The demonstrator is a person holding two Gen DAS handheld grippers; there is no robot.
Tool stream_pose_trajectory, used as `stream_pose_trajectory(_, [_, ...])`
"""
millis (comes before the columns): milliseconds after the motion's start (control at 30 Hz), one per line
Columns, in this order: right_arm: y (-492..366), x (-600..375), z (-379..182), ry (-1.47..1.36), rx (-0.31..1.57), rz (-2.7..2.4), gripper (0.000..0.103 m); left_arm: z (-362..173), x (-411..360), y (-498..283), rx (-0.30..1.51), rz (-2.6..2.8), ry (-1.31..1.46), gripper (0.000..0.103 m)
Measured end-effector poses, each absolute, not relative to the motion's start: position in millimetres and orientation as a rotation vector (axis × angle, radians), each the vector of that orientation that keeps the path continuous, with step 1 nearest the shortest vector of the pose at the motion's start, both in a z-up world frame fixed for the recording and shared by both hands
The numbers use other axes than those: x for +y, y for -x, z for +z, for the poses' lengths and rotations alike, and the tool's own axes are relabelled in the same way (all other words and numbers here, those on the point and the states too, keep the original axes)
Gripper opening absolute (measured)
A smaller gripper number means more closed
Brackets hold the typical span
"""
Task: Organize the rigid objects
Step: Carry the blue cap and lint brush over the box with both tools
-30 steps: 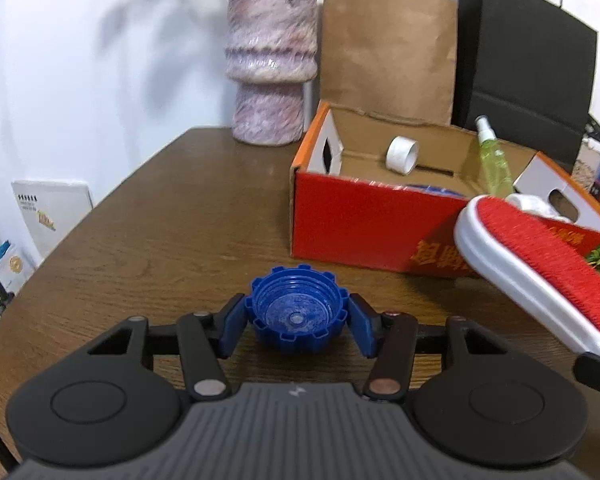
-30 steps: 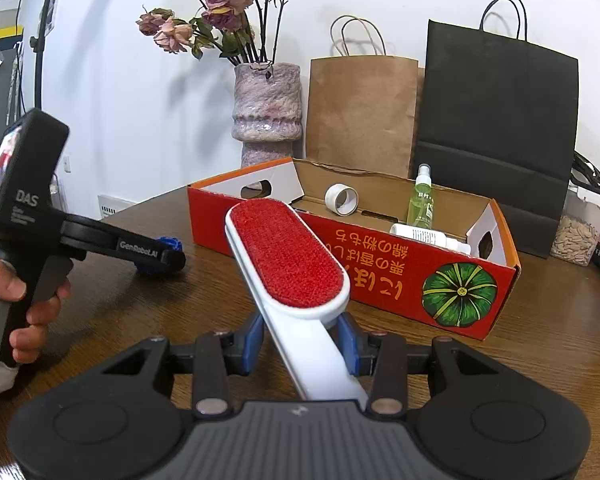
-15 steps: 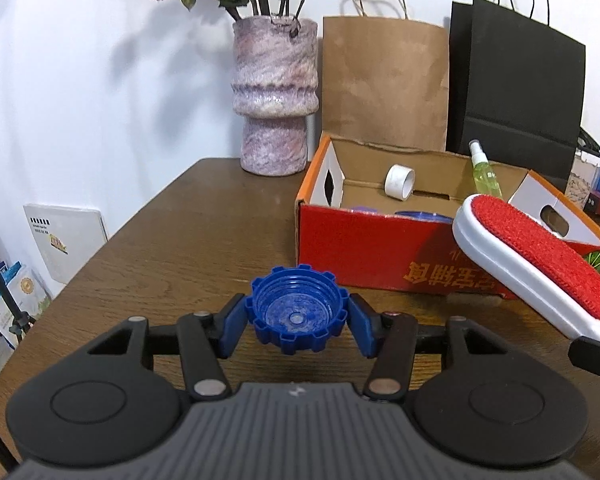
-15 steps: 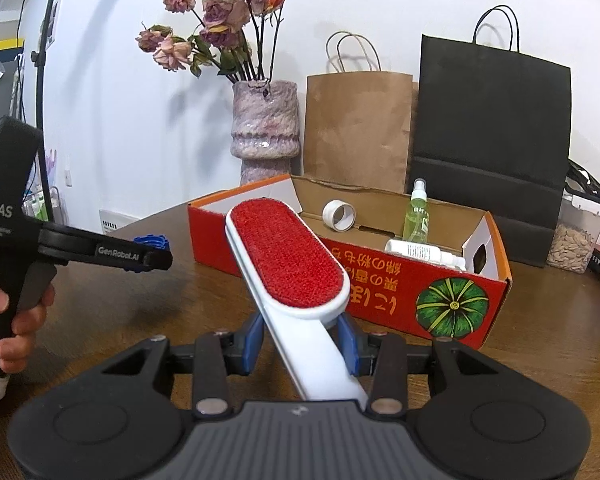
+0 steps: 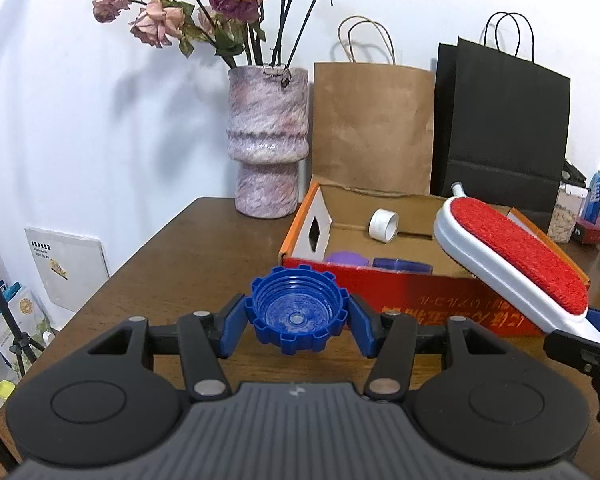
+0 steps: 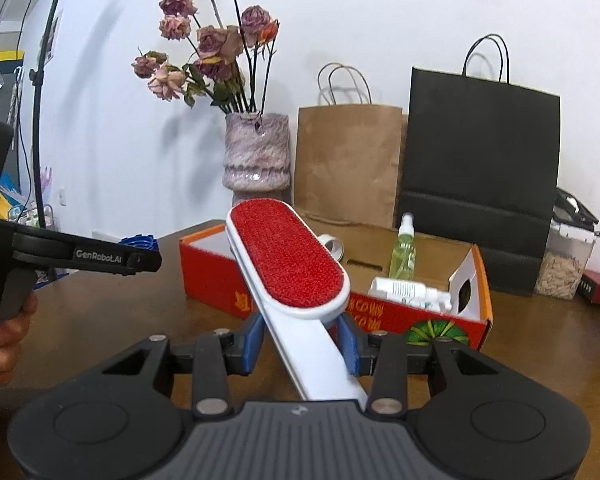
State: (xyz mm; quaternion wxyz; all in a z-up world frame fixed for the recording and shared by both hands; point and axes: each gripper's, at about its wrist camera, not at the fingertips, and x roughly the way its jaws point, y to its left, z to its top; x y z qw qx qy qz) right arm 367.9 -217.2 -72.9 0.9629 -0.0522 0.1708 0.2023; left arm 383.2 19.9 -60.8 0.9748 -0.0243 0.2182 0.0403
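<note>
My left gripper (image 5: 297,326) is shut on a blue ridged cap (image 5: 298,314), held above the table in front of the red cardboard box (image 5: 420,300). My right gripper (image 6: 302,346) is shut on the white handle of a red-faced lint brush (image 6: 288,256); the brush head reaches over the box's near wall (image 6: 216,280). The brush (image 5: 512,252) also shows at the right of the left wrist view. Inside the box lie a white tape roll (image 5: 383,225), purple lids (image 5: 344,259), a green spray bottle (image 6: 403,252) and a white bottle (image 6: 410,290).
A pink vase of dried roses (image 5: 267,140), a brown paper bag (image 5: 370,128) and a black paper bag (image 5: 500,128) stand behind the box. A clear container (image 6: 566,264) stands at the right. The brown table's left edge (image 5: 140,248) is near.
Both grippers have risen and moved toward the box. The brush head now reaches over the box's near wall. Both grips are unchanged.
</note>
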Motion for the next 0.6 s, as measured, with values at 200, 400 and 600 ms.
stream_pose_trajectory(200, [-377, -217, -65, 0.119, 0.315, 0.395, 0.040, -52, 11, -388, 0.415, 0.090, 0.055, 0.055])
stream_pose_trajectory(400, [-390, -219, -57, 0.113, 0.286, 0.382, 0.040, -47, 4, -394, 0.394, 0.095, 0.058, 0.055])
stream_pose_trajectory(600, [-405, -220, -53, 0.107, 0.270, 0.373, 0.040, -40, -4, -408, 0.375, 0.089, 0.080, 0.055])
